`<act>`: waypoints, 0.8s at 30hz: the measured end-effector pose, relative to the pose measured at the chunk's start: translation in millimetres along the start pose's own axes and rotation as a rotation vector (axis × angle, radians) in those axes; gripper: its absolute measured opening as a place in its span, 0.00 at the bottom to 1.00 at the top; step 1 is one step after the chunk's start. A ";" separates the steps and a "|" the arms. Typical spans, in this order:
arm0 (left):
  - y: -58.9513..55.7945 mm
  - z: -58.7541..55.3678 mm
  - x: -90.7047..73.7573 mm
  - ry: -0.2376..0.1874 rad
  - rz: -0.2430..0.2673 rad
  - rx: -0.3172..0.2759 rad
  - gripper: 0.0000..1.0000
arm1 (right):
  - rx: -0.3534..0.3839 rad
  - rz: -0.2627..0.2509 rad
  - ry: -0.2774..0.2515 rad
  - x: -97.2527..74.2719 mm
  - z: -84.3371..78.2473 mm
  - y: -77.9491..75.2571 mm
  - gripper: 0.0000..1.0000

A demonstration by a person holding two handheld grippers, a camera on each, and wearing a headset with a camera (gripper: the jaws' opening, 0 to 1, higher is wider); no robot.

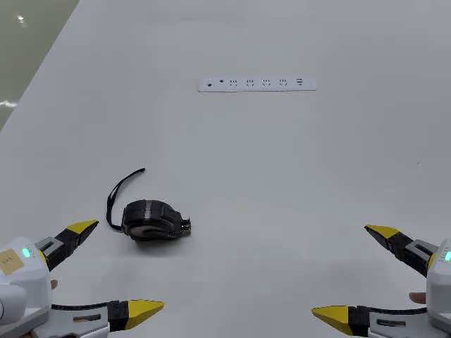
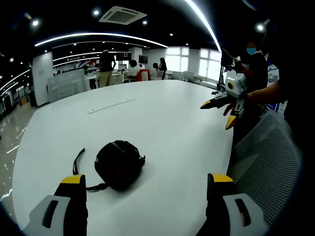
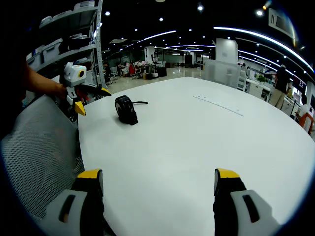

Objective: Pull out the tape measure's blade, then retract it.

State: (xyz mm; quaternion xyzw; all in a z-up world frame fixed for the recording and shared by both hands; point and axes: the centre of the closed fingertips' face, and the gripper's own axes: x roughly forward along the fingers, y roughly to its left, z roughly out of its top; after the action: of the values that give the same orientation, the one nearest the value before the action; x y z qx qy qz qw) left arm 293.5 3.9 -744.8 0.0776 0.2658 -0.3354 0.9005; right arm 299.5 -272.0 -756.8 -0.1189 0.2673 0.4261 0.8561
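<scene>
Two grippers hover at the near edge of the desk, and neither touches anything. The left gripper has its fingers spread wide, just short of the tape measure. The tape measure rests on the desk's left part with its blade apparently fully in and its hook end turned rightward. The right gripper, fingers equally wide, hangs well apart on the other side, probably so it can take the hook while the left steadies the case. A strap curls off behind the case, away from both. A power strip lies far back, and nothing blocks the approach.
</scene>
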 end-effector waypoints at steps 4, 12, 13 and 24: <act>0.9 -0.6 -0.7 0.001 0.002 0.001 0.99 | -0.002 0.002 0.003 -0.3 -0.9 1.4 0.96; 4.0 -0.6 -3.8 0.004 0.006 0.008 0.99 | -0.012 0.010 0.006 0.4 0.0 2.0 0.95; 5.0 -0.7 -4.3 0.006 0.006 0.009 0.99 | -0.018 0.012 0.004 0.7 0.8 1.9 0.95; 10.3 -1.0 -4.2 0.040 -0.025 0.045 0.96 | -0.056 0.043 0.009 4.5 6.9 -0.6 0.91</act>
State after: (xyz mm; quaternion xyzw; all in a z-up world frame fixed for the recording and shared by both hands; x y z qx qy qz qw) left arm 297.0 14.5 -743.8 0.1013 0.2768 -0.3511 0.8887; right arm 304.7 -266.5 -753.6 -0.1389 0.2615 0.4514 0.8418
